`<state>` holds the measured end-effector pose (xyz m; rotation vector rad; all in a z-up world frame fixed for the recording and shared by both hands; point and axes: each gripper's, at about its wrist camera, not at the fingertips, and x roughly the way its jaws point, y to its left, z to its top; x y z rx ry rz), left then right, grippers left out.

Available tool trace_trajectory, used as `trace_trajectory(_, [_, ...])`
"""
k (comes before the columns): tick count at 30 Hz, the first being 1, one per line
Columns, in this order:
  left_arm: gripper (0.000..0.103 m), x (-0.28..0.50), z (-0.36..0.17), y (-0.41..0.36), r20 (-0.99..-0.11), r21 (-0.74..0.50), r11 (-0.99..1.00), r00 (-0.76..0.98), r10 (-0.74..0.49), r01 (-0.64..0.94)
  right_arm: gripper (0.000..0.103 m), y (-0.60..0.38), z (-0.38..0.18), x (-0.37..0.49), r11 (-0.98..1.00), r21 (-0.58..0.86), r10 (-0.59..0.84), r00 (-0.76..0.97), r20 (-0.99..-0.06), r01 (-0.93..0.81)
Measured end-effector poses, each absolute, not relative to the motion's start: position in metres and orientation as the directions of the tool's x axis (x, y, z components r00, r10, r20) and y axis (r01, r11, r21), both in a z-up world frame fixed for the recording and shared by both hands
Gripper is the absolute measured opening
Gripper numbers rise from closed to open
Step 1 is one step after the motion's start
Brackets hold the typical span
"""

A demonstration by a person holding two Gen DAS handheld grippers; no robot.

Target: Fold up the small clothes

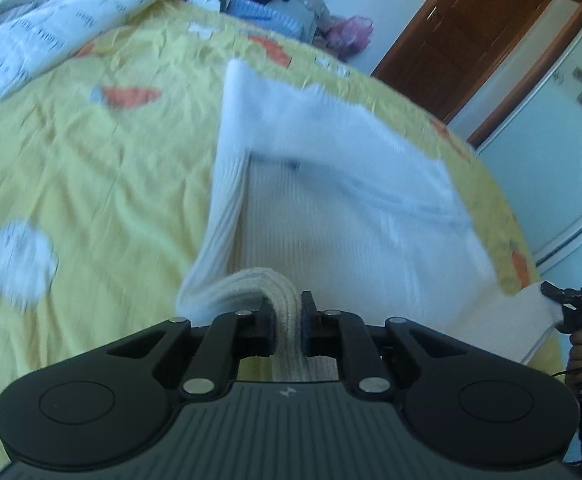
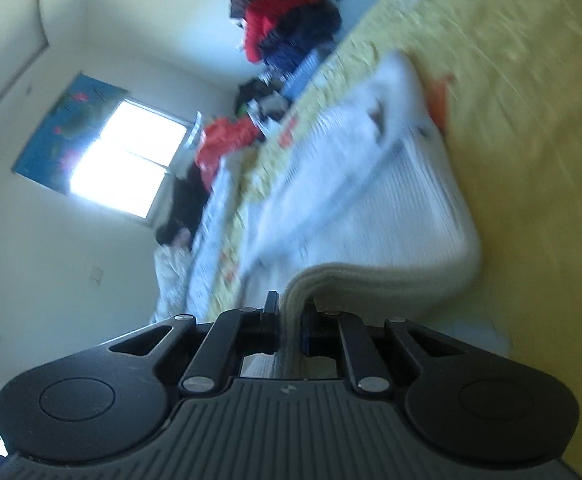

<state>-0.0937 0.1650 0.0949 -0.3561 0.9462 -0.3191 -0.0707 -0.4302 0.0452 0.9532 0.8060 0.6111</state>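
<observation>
1. Left gripper [image 1: 285,322] sits nearest the lens, clamped tight on a bunched ribbed hem of the white knit garment [image 1: 331,200]; you have it pinched at the edge closest to you.
2. Right gripper [image 2: 289,322] is likewise closed on a thick folded edge of the same garment [image 2: 371,216]. In the left wrist view you see that gripper [image 1: 559,300] at the far right, biting a corner.
3. Garment lies spread on the yellow bedsheet [image 1: 91,160], near portion raised off it between your two grips, far portion resting flat.
4. Handling, judged: soft, light, stretchy rib knit. It will sag between grips and drape, not hold a crease by itself.
5. Hold point: stay on the thick hem or doubled edge; single-layer knit likely stretches and slips.
6. Keep both corners level, or the fold probably lands skewed.
7. Both views are blurred, so finer detail is unclear.
</observation>
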Motion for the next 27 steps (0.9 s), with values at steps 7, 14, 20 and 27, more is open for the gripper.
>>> trace_trajectory(7, [0.011,-0.019,0.121,0.164,-0.658,-0.437,0.890,0.628,-0.416,0.131,0.014,-0.435,0.055,0.013,0.430,0.891,0.739,0.624,-0.254,-0.147])
trace_trajectory(14, [0.011,0.087,0.125,0.162,-0.631,-0.458,0.886,0.678,-0.376,0.066,0.014,-0.448,0.039,0.113,0.415,0.905,0.701,0.666,-0.255,-0.091])
trace_trajectory(20, [0.011,0.171,0.099,0.147,-0.682,-0.436,0.900,0.648,-0.338,0.011,0.014,-0.441,0.006,0.195,0.464,0.886,0.673,0.650,-0.354,0.001])
trace_trajectory(27, [0.011,0.233,0.046,0.162,-0.682,-0.555,0.820,0.643,-0.349,-0.143,0.026,-0.458,-0.046,0.239,0.292,0.943,0.642,0.698,-0.316,0.159])
